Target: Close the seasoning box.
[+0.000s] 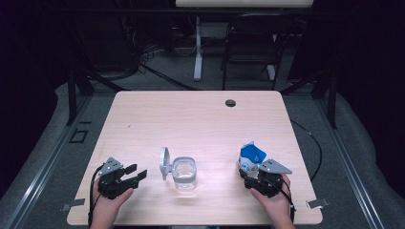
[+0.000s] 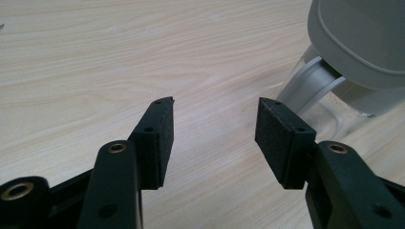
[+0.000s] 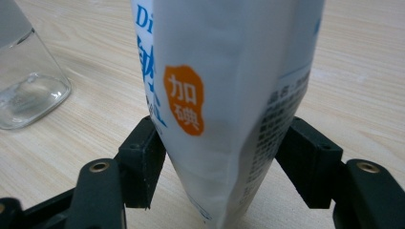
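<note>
Fingers of my right gripper clamp a white-and-blue plastic pouch standing upright on the pale wooden tabletop. My left gripper gapes open, just beside the clear glass jar with its grey flip lid.

The white bag carries an orange patch with the white Chinese characters "加碘". To the left of the patch, at the bag's edge, stand the blue letters "Di" and, below them, part of a large blue Chinese character, cut off and not readable in full. On the bag's right side runs a block of small dark print, too blurred to read.
</note>
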The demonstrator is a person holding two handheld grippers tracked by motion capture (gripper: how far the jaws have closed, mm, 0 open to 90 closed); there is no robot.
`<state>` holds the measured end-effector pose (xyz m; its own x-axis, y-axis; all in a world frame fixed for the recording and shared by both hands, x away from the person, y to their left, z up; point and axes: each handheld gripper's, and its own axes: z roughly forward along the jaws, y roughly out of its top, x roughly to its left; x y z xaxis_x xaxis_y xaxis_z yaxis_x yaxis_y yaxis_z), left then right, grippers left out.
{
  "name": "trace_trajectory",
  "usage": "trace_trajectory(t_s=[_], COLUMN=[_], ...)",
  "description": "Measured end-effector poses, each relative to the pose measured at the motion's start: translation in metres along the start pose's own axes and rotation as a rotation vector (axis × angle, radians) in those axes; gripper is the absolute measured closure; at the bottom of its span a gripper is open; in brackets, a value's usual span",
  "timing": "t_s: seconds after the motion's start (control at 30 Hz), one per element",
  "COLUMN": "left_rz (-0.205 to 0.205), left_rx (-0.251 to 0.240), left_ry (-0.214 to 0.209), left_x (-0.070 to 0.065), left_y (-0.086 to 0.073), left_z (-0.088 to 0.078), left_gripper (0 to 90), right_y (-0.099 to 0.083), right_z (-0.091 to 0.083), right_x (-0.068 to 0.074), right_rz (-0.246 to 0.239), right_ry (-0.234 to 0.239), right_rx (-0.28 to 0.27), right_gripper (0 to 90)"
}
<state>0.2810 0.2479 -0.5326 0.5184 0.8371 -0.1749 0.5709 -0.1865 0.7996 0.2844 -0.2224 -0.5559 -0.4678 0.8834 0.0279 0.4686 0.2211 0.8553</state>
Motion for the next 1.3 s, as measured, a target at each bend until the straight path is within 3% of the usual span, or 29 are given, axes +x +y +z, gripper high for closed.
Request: trace_trajectory(t_s=[0.83,1.3], left_rz=[-0.008,-0.009], left_rx=[-0.003,0.001], left_ry=[0.006,0.007], left_x=[0.004,0.005], left_y=[-0.001,-0.001], left_z=[-0.001,-0.001], left_gripper=[48.6,48.6], right_y=[-0.007,-0.015], right_z=[0.009,0.018], right_x=[0.004,0.007], right_rz=[-0.013,-0.011], right_ry=[-0.011,-0.037], right_rx=[-0.012,0.016], right_gripper=[35.5,35.7])
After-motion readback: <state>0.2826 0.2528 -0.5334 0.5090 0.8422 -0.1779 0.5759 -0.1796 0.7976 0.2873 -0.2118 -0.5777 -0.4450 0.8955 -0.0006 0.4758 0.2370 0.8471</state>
